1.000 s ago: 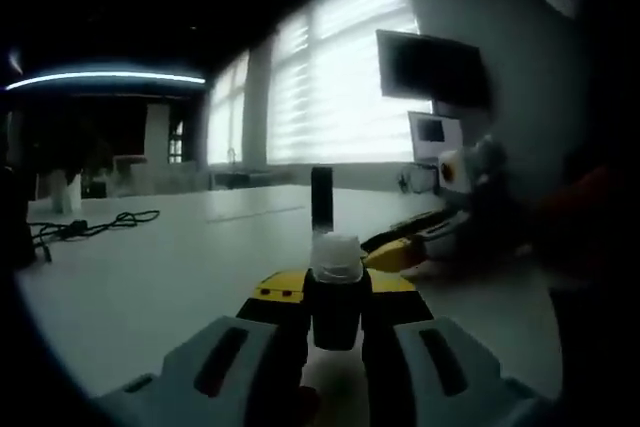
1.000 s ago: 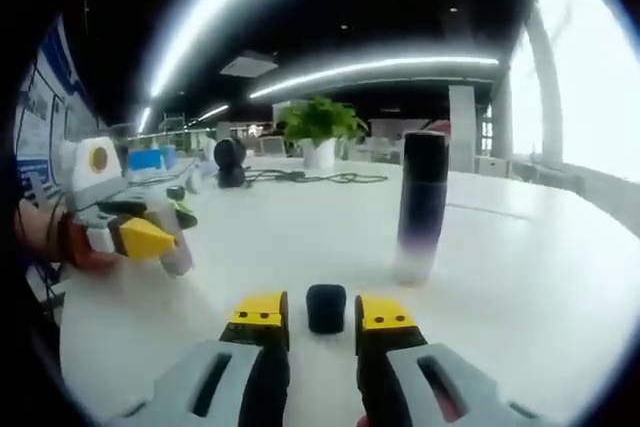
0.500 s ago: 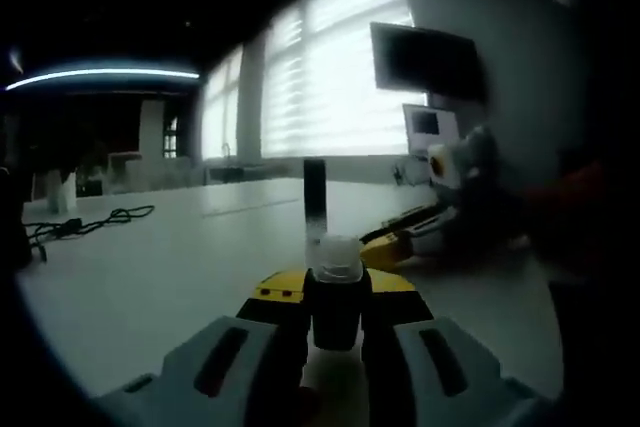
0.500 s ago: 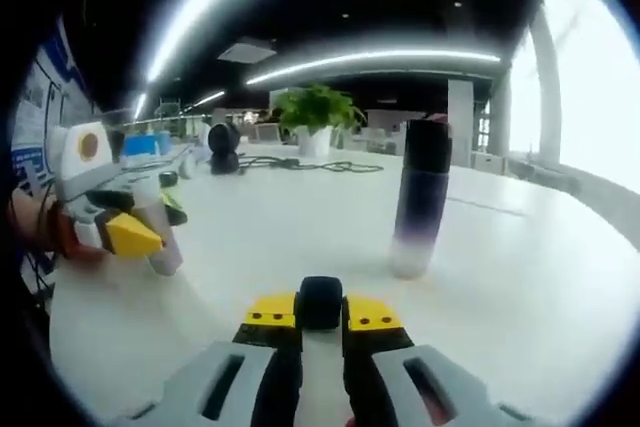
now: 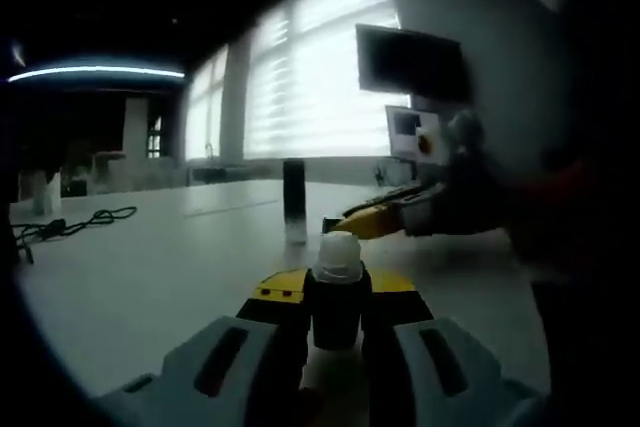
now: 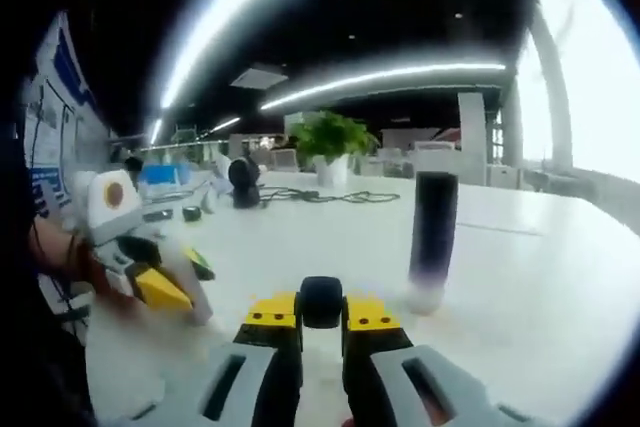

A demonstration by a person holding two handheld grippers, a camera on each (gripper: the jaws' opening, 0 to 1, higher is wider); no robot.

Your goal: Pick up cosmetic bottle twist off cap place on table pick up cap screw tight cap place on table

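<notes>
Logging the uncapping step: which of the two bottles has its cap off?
The bottle clamped in the left tool: its pale threaded neck is bare. The tall dark bottle standing on the table looks capped.

Tall dark cylinder (image 6: 433, 239) upright beyond the fingers' right, potted plant (image 6: 331, 142) and black cables (image 6: 320, 195) farther off

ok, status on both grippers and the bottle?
Left gripper shut on uncapped cosmetic bottle. Right gripper shut on dark cap. Tall dark bottle stands apart on table, not in the way.
</notes>
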